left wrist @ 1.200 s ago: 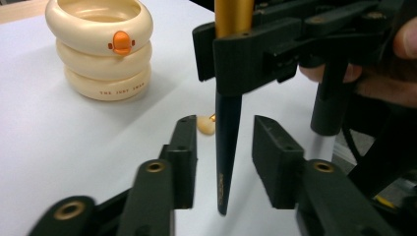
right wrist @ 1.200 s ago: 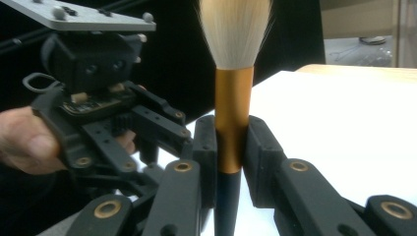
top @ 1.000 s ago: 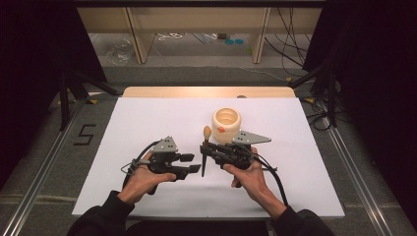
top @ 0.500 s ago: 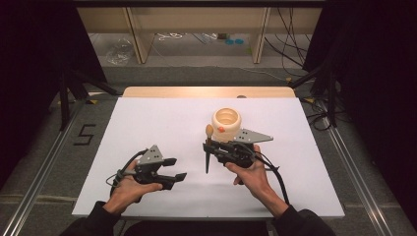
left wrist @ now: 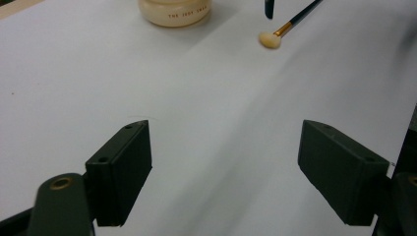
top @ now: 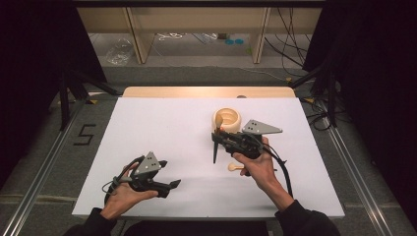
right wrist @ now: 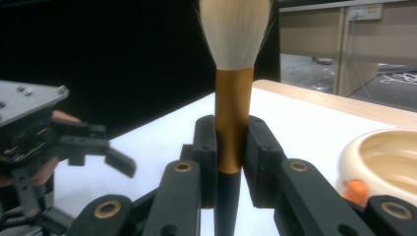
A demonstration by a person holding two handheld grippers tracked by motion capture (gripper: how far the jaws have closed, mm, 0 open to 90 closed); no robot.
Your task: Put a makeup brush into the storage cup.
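Note:
My right gripper (top: pixel 219 139) is shut on a large makeup brush (top: pixel 216 147). Its pads press the gold ferrule (right wrist: pixel 233 118), with the white bristles (right wrist: pixel 235 29) standing above them. In the high view the bristle end sits at the near rim of a cream bowl (top: pixel 227 119). My left gripper (top: pixel 169 173) rests low near the table's front left. Its jaws have just been opening and stand wide apart with nothing between them (left wrist: pixel 226 132). A small brush (left wrist: pixel 270 39) with a pale tip lies on the white sheet by the right hand (top: pixel 235 167).
The white sheet (top: pixel 162 123) covers the tabletop, with a wooden strip (top: pixel 206 92) along its far edge. The bowl (right wrist: pixel 388 162) has an orange detail on its side. Cables and shelving lie on the floor beyond the table.
The left hand drew back left and toward the front edge, away from the right gripper, and its jaws spread apart. The right gripper carried the brush a little toward the bowl.

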